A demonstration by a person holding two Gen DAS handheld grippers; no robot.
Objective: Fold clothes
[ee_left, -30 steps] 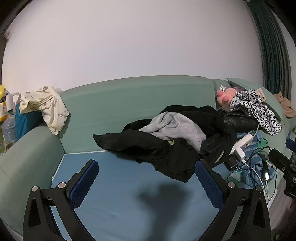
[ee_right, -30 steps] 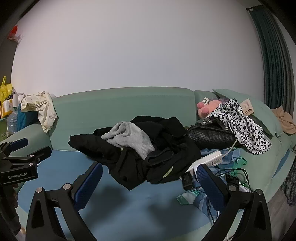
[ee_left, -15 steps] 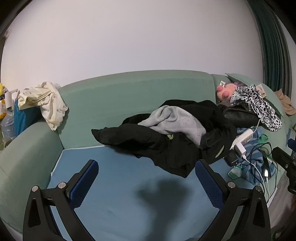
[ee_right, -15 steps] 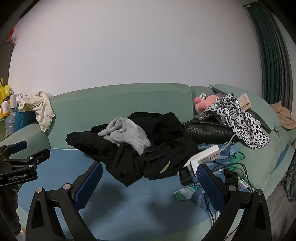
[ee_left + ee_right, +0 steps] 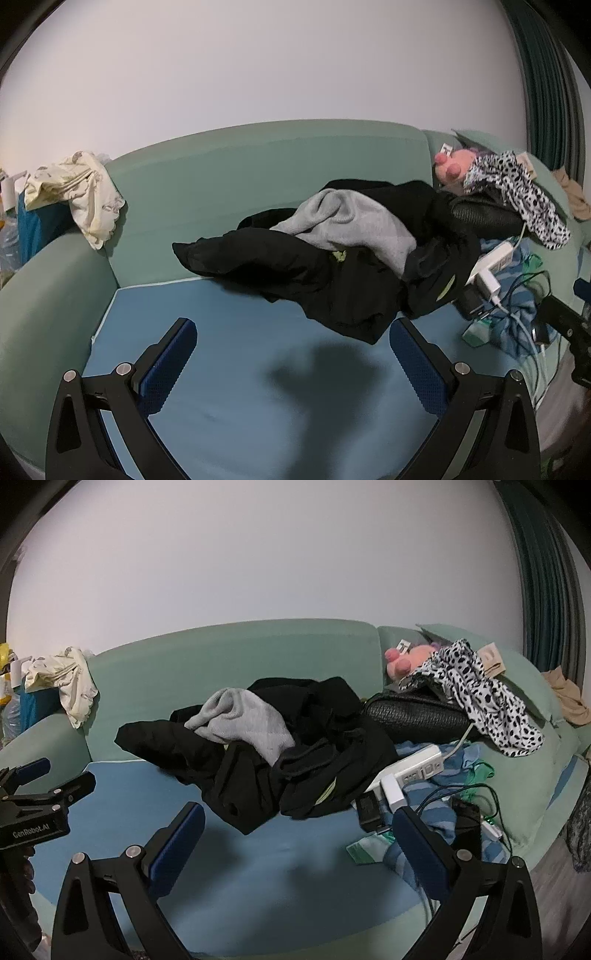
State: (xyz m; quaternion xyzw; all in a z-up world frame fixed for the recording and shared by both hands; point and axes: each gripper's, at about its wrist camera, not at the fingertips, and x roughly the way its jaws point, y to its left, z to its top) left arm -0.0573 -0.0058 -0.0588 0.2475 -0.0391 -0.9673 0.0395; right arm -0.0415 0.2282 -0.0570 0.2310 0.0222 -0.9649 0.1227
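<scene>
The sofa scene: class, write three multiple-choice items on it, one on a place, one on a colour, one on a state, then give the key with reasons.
1. Where does the grey garment lie?
A. on the black clothes pile
B. on the floor
C. on the armrest

2. What colour is the seat cushion?
A. red
B. blue
C. white

3. How do the left tongs and right tongs stand?
A. both shut on cloth
B. one open, one shut
C. both open, empty

Key: A, grey rests on top of the black heap; B, the cushion shows blue; C, the pads stand wide apart, gripping nothing.

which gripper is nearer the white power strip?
Right. The right gripper has the white power strip just beyond its right finger; the left gripper is further left, facing the black clothes.
</scene>
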